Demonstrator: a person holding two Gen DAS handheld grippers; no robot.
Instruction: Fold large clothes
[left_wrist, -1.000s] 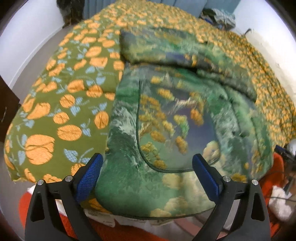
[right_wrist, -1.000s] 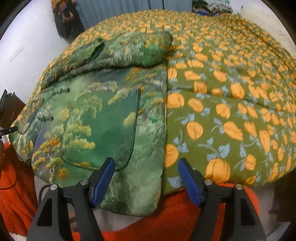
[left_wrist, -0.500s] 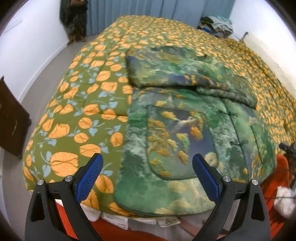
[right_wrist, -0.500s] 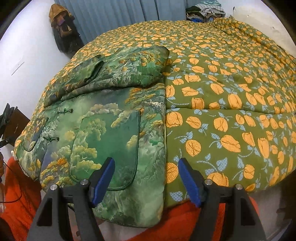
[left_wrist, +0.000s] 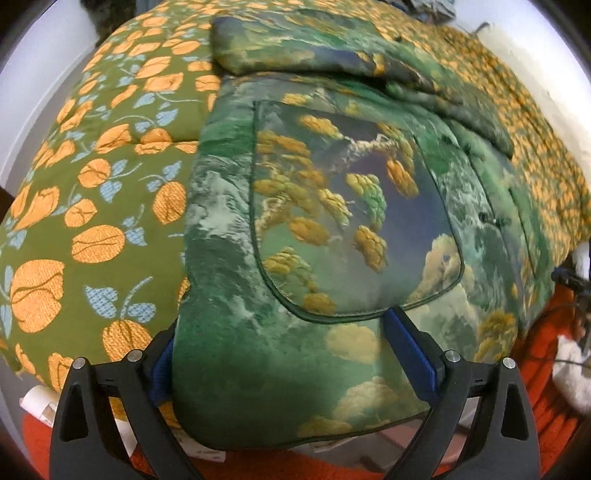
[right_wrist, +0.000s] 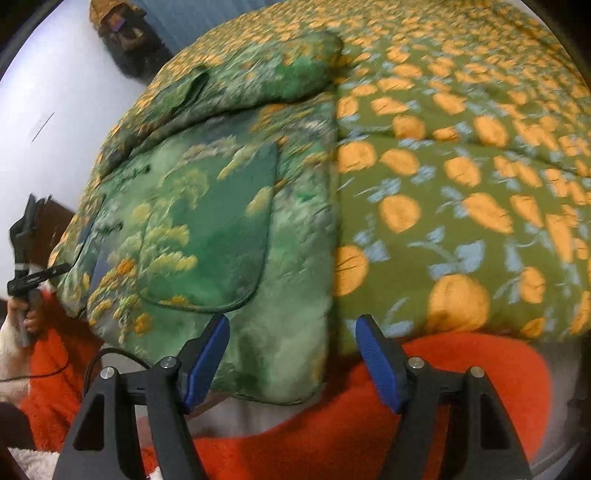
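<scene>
**Both tongs dropped to the jacket's near hem**

The green landscape-print padded jacket (left_wrist: 295, 229) lay flat on the bed's orange-flowered green quilt (left_wrist: 92, 206), its upper part folded over itself toward the far side and its lower hem hanging just over the bed's near edge above an orange-red blanket (right_wrist: 369, 406).

Half a second earlier both cameras had sat higher, showing much of the bed, the curtain and the floor. By this moment both had come down close to the hem, so the jacket filled most of each view.

The left tongs (left_wrist: 295, 354) had been spread in the air with the hem well ahead of them; now they straddled the jacket's lower left corner. The padded cloth bulged between the blue pads (left_wrist: 410, 354), hiding most of the left-hand pad. The jaws stood wide and I cannot tell whether the pads pressed on the cloth.

The right tongs (right_wrist: 291, 362) were spread just as wide as before, nothing pinched. The jacket's lower right corner sat between and beyond the pads, its side edge running up the middle of the gap, with quilt to the right.

At the left rim of the right wrist view, a hand (right_wrist: 26, 314) gripped the other tool's handle.
</scene>
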